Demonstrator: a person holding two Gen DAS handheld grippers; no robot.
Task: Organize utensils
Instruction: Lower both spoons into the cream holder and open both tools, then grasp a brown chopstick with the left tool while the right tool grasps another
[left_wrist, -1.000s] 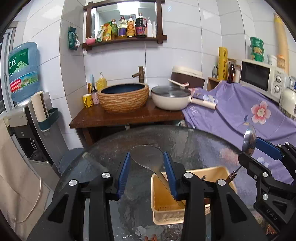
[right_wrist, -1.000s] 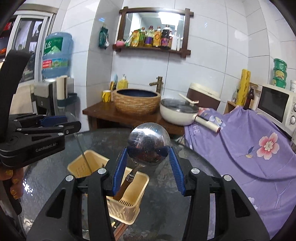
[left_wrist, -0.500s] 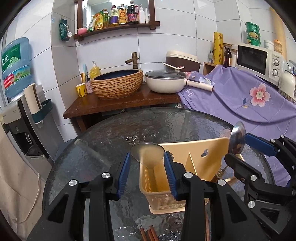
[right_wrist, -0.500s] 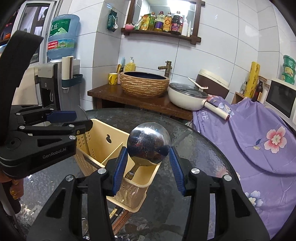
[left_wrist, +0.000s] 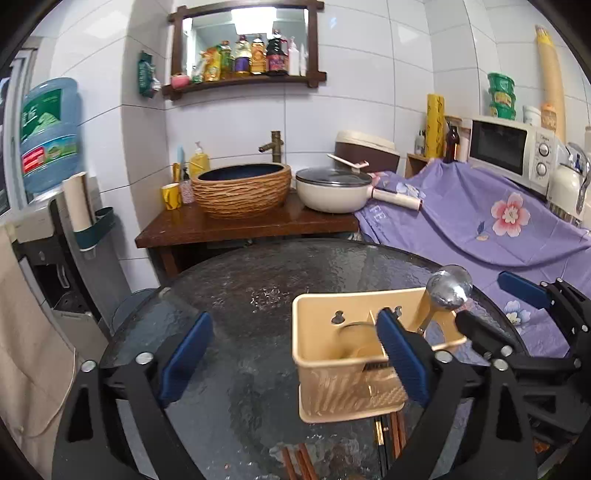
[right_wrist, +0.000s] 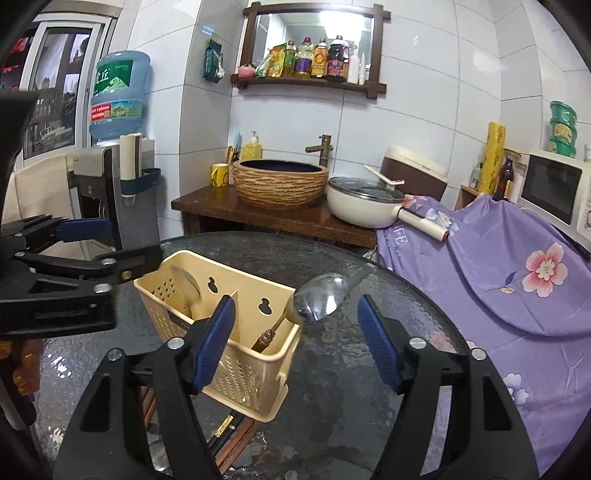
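Water jug label reads "丘" — cloth reads "LIFE".

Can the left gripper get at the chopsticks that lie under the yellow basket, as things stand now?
Probably not directly. The chopsticks lie partly beneath the basket, and only their ends show, so the open left gripper would first need the basket moved.

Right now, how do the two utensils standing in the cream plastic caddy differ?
The pale flat rice paddle stands in the left compartment of the cream plastic caddy, its head barely above the rim; the shiny steel ladle sits in the right compartment, its bowl well above the rim. The paddle stands nearly upright; the ladle leans right. Both are handle-down and free of the open left gripper and right gripper.
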